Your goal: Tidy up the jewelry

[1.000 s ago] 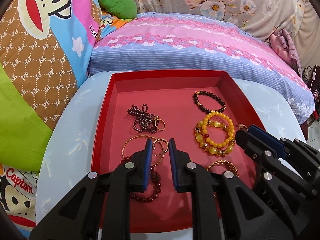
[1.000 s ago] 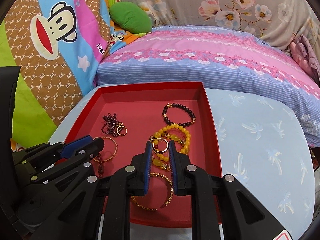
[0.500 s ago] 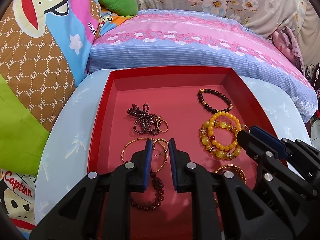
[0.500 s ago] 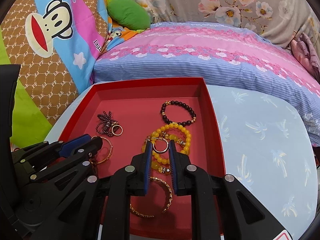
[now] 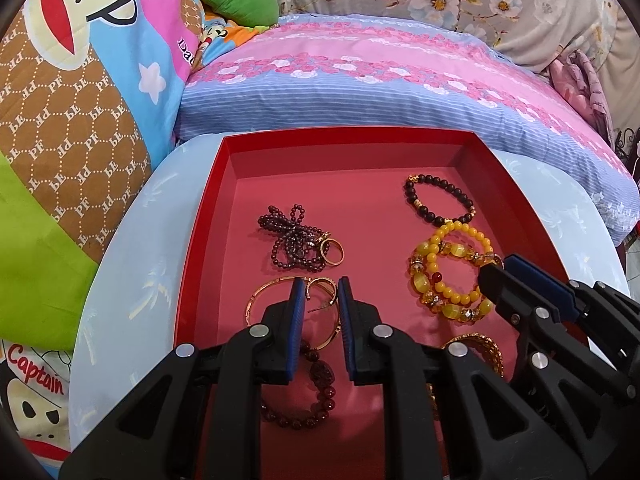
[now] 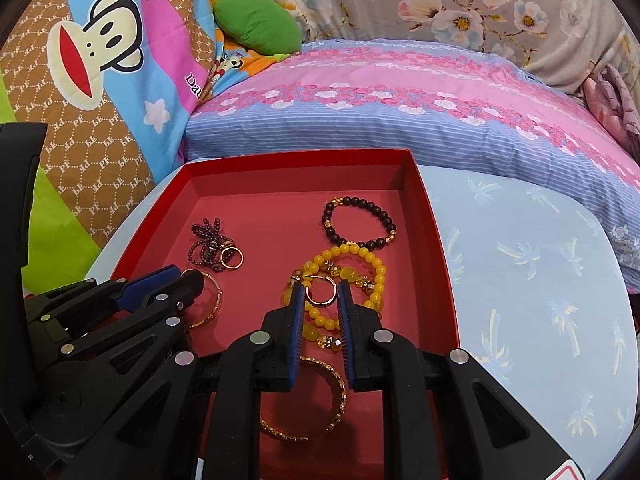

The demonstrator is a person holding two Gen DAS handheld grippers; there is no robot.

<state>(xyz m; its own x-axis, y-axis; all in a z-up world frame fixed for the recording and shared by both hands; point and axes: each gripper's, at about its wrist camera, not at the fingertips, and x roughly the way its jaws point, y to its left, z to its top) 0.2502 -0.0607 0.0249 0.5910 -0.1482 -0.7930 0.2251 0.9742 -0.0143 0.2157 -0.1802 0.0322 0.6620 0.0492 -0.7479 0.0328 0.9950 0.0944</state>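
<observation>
1. Left wrist view: my left gripper (image 5: 319,286) hangs low over the red tray (image 5: 208,216) with its fingers spread and nothing between them. Right under the tips is a small gold hoop earring (image 5: 322,289) lying across a thin gold bangle (image 5: 260,300), and a dark red bead bracelet (image 5: 316,396) sits closer to me. Further back there's a tangled purple bead strand (image 5: 288,232) touching a gold ring (image 5: 333,250).

2. Same view, right side: my right gripper shows up beside the yellow bead bracelets (image 5: 448,272), with a black bead bracelet (image 5: 438,200) behind those.

3. Right wrist view: my right gripper (image 6: 319,290) is spread too, holding nothing, tips either side of another gold hoop earring (image 6: 320,292) that rests on top of the yellow beads. An open gold cuff (image 6: 336,392) lies nearer me, partly under the fingers.

4. My read: this is the approach step, both sides lined up on the 2 matching hoops, nothing picked yet.

5. Next move probably means dropping a touch and closing gently on just the thin wire. The right one's trickier, easy to snag beads too.
</observation>
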